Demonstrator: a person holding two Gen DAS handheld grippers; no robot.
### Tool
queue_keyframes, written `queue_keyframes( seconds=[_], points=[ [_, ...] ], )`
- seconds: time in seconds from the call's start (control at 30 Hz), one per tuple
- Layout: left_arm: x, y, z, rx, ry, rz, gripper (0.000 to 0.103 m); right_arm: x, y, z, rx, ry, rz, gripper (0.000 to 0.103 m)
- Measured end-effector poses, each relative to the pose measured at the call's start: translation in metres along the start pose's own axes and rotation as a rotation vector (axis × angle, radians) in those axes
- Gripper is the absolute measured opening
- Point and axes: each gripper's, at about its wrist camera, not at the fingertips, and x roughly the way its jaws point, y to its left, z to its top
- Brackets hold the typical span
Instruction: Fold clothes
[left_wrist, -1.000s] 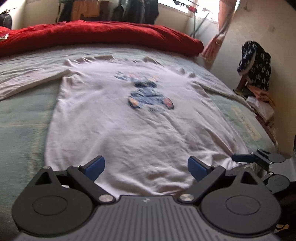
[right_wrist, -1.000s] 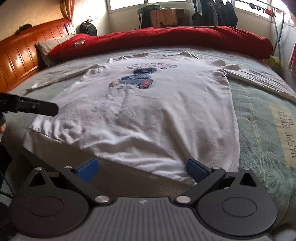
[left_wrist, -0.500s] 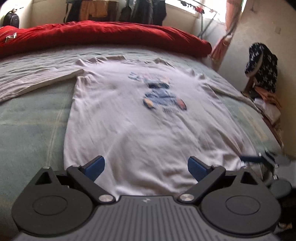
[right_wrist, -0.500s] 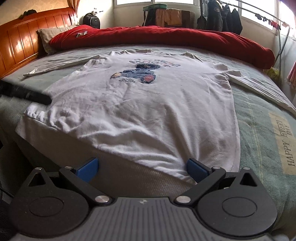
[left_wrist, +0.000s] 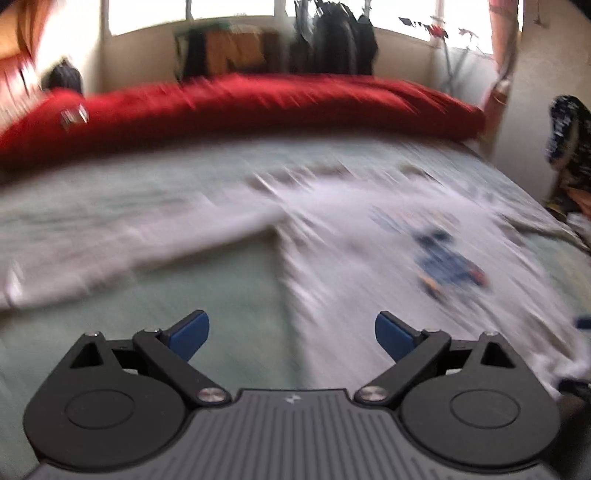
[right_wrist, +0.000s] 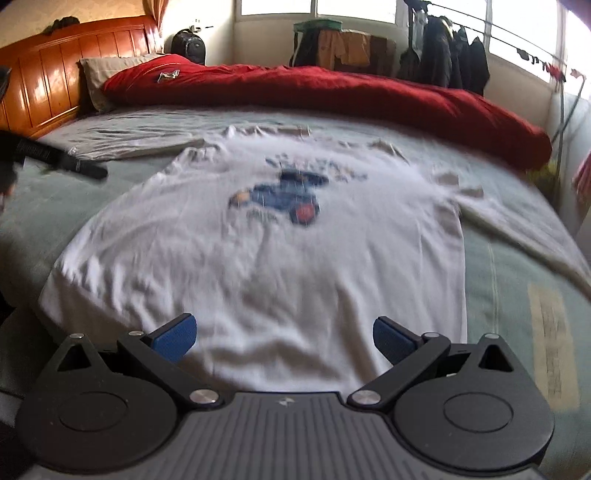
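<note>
White long-sleeved shirt, w/ blue printed graphic on chest, lies flat and face up on the green bed cover; hem toward the cameras, collar toward the far side.

Right wrist view: right gripper is released, its 2 blue pads spread wide w/ nothing between them. It sits over the shirt's hem edge; the body of the shirt stretches straight ahead of it. 1 sleeve runs out ahead-left, the other ahead-right over the cover. A dark bar-like object enters from the left edge, ahead-left of the gripper, near the left sleeve; probably part of the other tool, cannot tell for sure. Far ahead: red duvet across the bed; wooden headboard and a pillow at upper left.

Left wrist view (heavy motion blur): left gripper also released, pads wide apart, empty. Bare green cover lies under its left pad; the shirt's side edge runs ahead from between the pads, shirt body ahead-right, 1 sleeve extending ahead-left. Graphic is ahead-right. Red duvet far ahead; dark clothes hang by the window beyond it. Fine detail not readable in this view.
</note>
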Motion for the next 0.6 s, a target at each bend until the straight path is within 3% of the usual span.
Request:
queue_keyframes(
  seconds=[0.13,0.3,0.47,0.6],
  points=[
    [0.053,0.041,0.034,-0.019,-0.020,0.086,0.097,0.019,0.007,0.010,-0.008,0.012,0.005,0.103],
    [0.120,0.080,0.047,-0.119,0.020,0.070,0.096,0.038,0.013,0.011,-0.010,0.064,0.023,0.103],
    [0.133,0.102,0.015,-0.219,0.089,0.007,0.096,0.053,0.011,0.014,0.004,0.086,0.029,0.103],
    [0.111,0.094,0.007,-0.123,0.084,-0.003,0.096,0.064,0.007,0.014,0.024,0.109,0.044,0.103]
  ],
)
